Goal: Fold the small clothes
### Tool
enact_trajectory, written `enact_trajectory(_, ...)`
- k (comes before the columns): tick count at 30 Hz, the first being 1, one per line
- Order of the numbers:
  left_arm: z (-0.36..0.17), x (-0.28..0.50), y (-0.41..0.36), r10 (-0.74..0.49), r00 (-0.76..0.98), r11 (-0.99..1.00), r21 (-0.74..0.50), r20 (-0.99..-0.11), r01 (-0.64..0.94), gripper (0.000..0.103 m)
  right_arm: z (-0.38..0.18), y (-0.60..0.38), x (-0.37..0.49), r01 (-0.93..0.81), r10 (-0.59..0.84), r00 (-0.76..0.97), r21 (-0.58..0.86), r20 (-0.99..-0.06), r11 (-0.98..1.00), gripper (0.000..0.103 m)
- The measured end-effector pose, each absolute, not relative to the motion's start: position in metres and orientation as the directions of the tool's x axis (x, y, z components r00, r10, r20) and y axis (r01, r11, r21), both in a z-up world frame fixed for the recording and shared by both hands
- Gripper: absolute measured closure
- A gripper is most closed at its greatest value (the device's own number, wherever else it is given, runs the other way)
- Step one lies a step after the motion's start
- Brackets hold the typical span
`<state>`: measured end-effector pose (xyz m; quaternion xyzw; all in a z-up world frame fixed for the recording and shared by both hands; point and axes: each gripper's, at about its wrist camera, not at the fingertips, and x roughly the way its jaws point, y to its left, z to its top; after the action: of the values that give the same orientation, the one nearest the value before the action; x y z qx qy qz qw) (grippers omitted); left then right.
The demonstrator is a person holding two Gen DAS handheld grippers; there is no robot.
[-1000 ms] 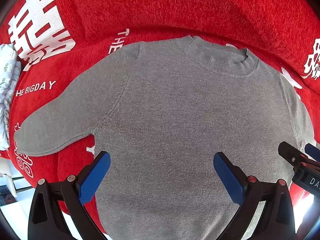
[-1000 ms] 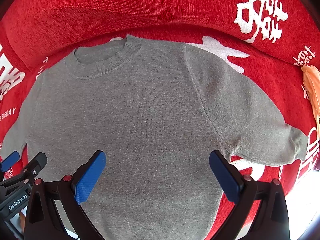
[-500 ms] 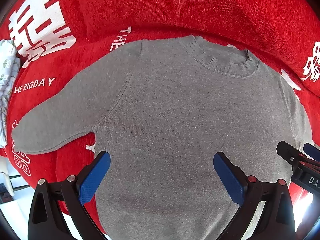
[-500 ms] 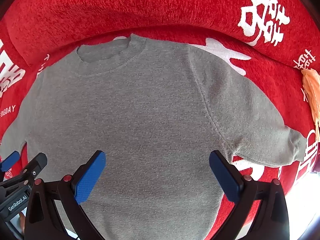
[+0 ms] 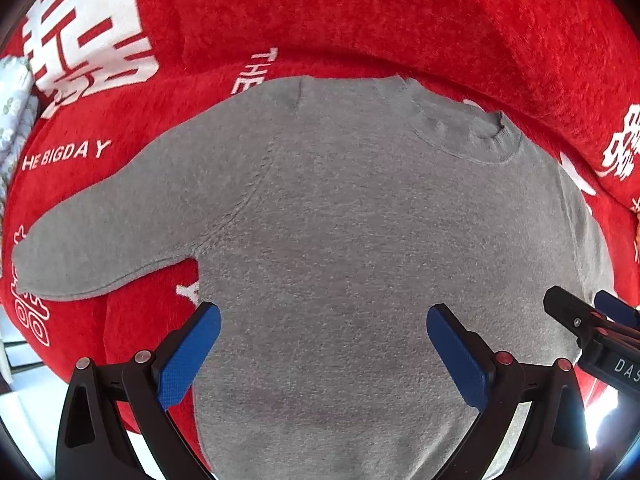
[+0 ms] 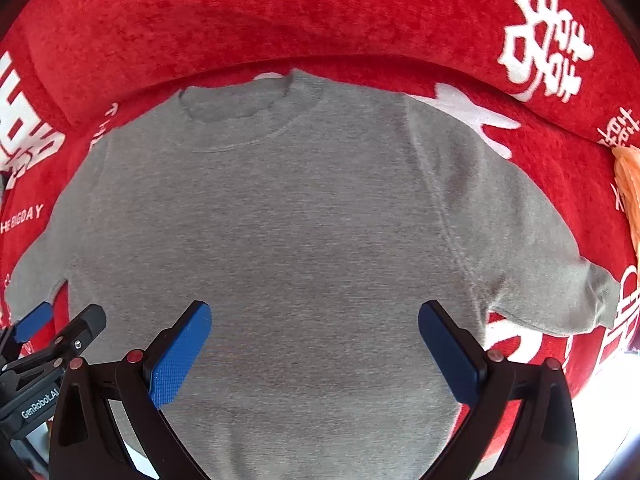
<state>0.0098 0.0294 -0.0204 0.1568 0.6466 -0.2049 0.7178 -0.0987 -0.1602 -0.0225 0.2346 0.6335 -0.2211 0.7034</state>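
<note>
A small grey knit sweater (image 5: 340, 240) lies flat, front up, on a red sofa seat, collar (image 5: 472, 132) toward the backrest and both sleeves spread out. It also fills the right wrist view (image 6: 280, 240). My left gripper (image 5: 322, 344) is open and empty above the sweater's lower body, left of centre. My right gripper (image 6: 314, 340) is open and empty above the lower body, right of centre. The left sleeve (image 5: 108, 232) points left, the right sleeve (image 6: 552, 280) points right. Each gripper shows at the edge of the other's view.
The red sofa cover (image 5: 360, 20) with white lettering runs under and behind the sweater. A white patterned cloth (image 5: 12, 120) lies at the far left. An orange cloth (image 6: 628, 184) lies at the far right. The seat's front edge is just below the sweater hem.
Both grippers have moved slightly forward and lower over the sweater, which looks a little larger. Both stay open. The sweater has not moved.
</note>
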Motion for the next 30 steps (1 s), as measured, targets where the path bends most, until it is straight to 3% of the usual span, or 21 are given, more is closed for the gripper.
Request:
enact_trajectory(15, -0.036, 0.051, 0.137, -0.122, 0.086, 0.950, -0.092, -0.989, 0.298, 0.000, -0.024, -0.074, -0.051, 0.443, 0.070, 0.143, 0.127, -0.987, 0.888, 0.000)
enact_trajectory(24, -0.070, 0.080, 0.250, -0.285, 0.097, 0.958, -0.285, -0.954, 0.017, 0.000, -0.038, -0.025, -0.030, 0.353, 0.117, 0.101, 0.145, -0.988, 0.924, 0.000)
enact_trajectory(28, -0.096, 0.095, 0.267, -0.423, 0.079, 0.901, -0.428, -0.903, -0.074, 0.000, -0.043, -0.016, -0.025, 0.340, 0.113, 0.083, 0.134, -0.990, 0.931, 0.000)
enact_trajectory(30, -0.099, 0.100, 0.264, -0.429, 0.108, 0.896, -0.438, -0.897, -0.075, 0.000, -0.043, -0.014, -0.024, 0.339, 0.112, 0.080, 0.132, -0.991, 0.931, 0.000)
